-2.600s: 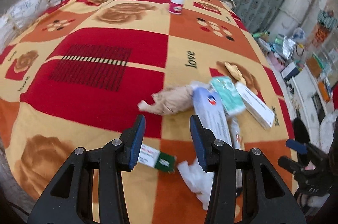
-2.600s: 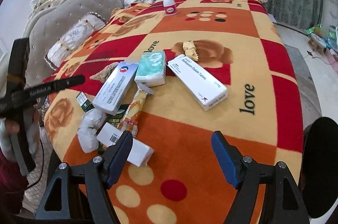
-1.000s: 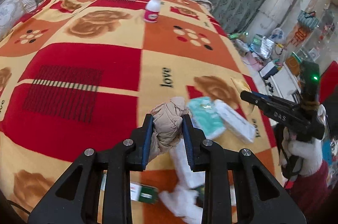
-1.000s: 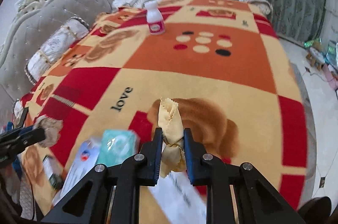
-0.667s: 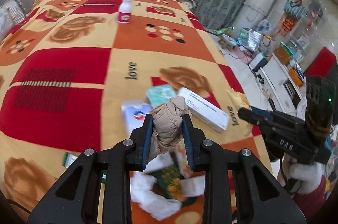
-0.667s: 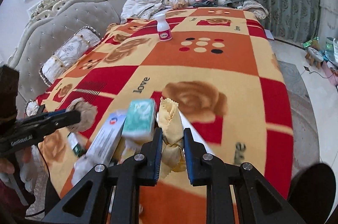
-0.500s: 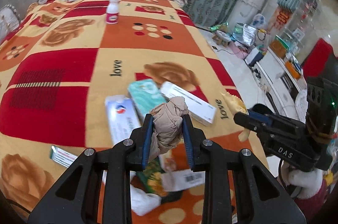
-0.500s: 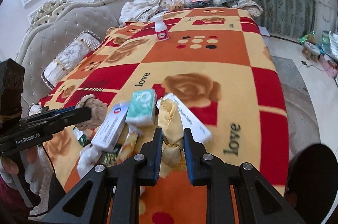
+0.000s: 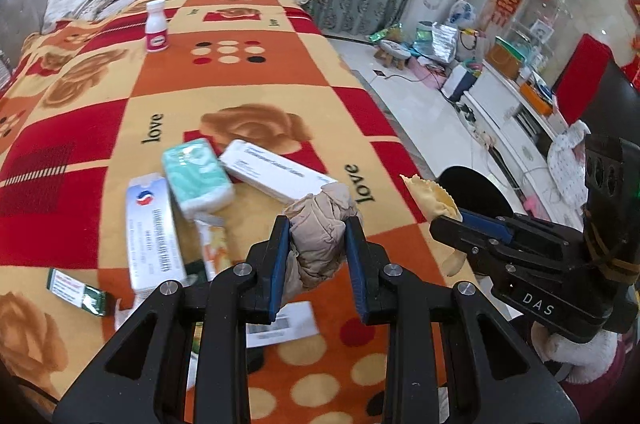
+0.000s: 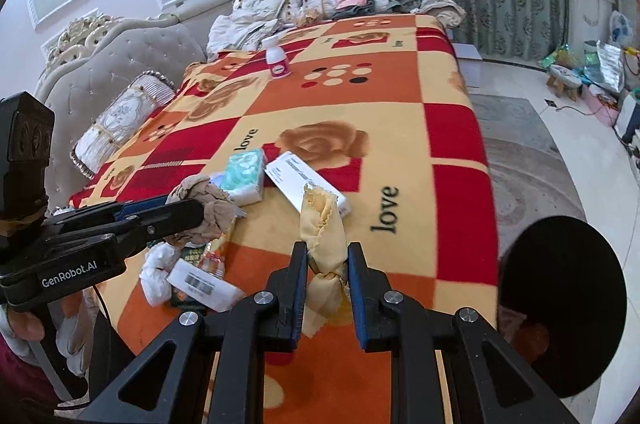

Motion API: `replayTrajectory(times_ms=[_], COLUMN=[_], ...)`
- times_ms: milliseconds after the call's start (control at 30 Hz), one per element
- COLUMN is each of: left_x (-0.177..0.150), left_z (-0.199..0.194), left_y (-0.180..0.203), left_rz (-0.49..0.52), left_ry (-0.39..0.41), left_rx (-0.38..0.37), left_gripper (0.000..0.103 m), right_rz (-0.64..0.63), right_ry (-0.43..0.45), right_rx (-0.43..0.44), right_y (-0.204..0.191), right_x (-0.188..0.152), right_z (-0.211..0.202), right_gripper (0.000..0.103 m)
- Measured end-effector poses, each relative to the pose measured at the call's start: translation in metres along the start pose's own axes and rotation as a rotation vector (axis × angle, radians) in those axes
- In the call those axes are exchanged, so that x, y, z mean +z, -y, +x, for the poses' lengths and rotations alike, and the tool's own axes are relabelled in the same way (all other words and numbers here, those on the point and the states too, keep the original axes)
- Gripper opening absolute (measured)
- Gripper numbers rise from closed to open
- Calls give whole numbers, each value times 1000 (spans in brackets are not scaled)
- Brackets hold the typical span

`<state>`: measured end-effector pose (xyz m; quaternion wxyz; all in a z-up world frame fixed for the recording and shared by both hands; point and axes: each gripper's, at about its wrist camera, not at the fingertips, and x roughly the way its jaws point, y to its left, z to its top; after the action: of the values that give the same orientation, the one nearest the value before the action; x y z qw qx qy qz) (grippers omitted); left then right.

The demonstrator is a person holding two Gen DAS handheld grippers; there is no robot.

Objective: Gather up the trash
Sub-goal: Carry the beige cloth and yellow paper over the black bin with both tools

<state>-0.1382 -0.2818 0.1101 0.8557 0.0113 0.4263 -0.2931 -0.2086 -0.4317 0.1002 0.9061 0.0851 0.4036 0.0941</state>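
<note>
My left gripper (image 9: 318,236) is shut on a crumpled beige paper wad (image 9: 320,224), held above the blanket; it also shows in the right wrist view (image 10: 206,203). My right gripper (image 10: 327,256) is shut on a twisted yellow wrapper (image 10: 322,224), which also shows in the left wrist view (image 9: 434,197). A black round bin (image 10: 560,304) stands on the floor right of the bed, also visible in the left wrist view (image 9: 474,189). Both grippers hover near the bed's near right corner.
On the patterned blanket (image 9: 248,79) lie a white long box (image 9: 276,175), a teal tissue pack (image 9: 196,171), a blue-and-white box (image 9: 152,232), a small green box (image 9: 76,290), white tissue (image 10: 158,274) and a barcode box (image 10: 204,286). A white bottle (image 9: 156,27) stands far back.
Both grippers closed on their trash, lifted it off the blanket, and drew back and rightward toward the bed's edge. The black bin has come into view.
</note>
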Motion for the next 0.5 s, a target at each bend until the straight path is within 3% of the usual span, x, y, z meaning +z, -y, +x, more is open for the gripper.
replayTrajectory(times_ms=[500], left_x=[4], left_z=[23], left_y=[50], left_rz=[62], left_ry=[-27], left_rx=[-52], left_gripper=[25], right_rz=[82], right_ry=[31], right_rx=[-60], right_y=[46], right_x=[-16], right_z=[-30], right_gripper=[19])
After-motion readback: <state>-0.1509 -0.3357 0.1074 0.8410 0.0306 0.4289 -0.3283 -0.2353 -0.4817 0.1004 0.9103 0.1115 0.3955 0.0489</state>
